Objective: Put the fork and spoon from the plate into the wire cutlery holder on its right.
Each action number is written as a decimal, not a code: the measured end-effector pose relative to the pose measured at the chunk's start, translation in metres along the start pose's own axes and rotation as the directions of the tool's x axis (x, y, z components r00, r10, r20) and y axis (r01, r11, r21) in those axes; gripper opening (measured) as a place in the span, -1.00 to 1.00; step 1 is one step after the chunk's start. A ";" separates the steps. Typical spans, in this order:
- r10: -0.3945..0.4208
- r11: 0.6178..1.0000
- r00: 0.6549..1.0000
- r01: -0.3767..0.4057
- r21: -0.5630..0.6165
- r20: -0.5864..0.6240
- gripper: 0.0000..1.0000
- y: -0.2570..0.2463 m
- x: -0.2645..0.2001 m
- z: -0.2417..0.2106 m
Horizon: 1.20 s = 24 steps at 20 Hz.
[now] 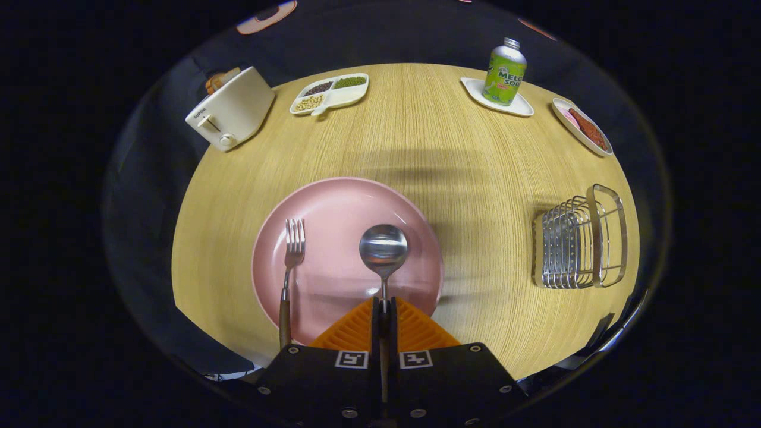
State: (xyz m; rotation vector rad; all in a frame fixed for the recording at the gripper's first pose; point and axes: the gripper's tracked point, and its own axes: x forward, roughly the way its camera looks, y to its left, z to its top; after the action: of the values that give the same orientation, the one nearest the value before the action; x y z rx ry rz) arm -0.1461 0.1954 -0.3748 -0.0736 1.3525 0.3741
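A pink plate [333, 208] lies on the wooden table just ahead of my fingers. A metal spoon [383, 249] points away from me with its bowl over the plate. My gripper [384, 306] is shut on the spoon's handle, which runs down between the two fingers. A fork [289, 267] with a dark handle rests on the plate's left part, tines away from me, its handle reaching over the near rim. The wire cutlery holder [579, 241] stands on the table to the right of the plate, apart from it.
A white toaster [232, 110] sits at the far left. Beyond the plate are a divided dish of beans [330, 94], a green bottle [504, 72] on a white tray, and a small dish of food [582, 126] at the far right. The table's near edge runs close beside my fingers.
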 end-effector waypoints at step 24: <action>-0.091 0.996 0.967 0.082 0.046 0.240 -0.91 -0.138 -0.126 0.026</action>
State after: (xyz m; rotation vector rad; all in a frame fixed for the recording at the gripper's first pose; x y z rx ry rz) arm -0.1012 0.0452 -0.2701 -0.0554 1.1106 0.2753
